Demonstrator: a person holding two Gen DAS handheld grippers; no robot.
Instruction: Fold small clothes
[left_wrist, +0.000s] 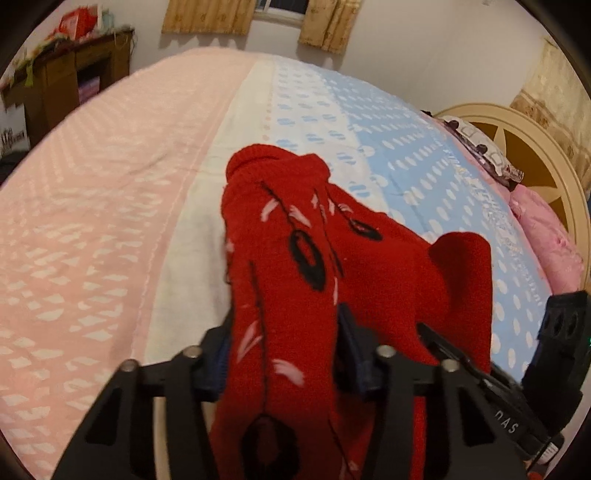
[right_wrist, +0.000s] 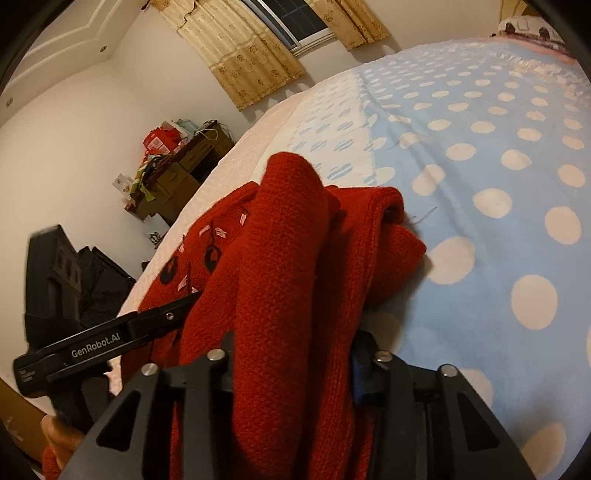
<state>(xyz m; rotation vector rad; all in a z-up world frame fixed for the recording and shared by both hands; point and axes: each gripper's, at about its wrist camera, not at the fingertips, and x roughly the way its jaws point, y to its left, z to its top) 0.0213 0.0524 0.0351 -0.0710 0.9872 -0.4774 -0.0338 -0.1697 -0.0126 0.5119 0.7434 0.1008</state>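
A small red knit sweater (left_wrist: 295, 258) with black and pink leaf marks lies bunched on the bed. A thick fold of it runs back between the fingers of my left gripper (left_wrist: 284, 354), which is shut on it. In the right wrist view the same sweater (right_wrist: 288, 266) is rolled up and fills the gap of my right gripper (right_wrist: 291, 365), shut on the knit. The left gripper (right_wrist: 110, 336) shows there at the lower left, reaching into the sweater's patterned side. The right gripper's body (left_wrist: 554, 347) shows at the right edge of the left wrist view.
The bed has a blanket that is pink (left_wrist: 92, 206) on one side and blue with white dots (right_wrist: 480, 206) on the other. A cream headboard (left_wrist: 524, 147) and pink pillow (left_wrist: 546, 229) stand at one end. A brown cluttered cabinet (right_wrist: 173, 173) stands beside the bed.
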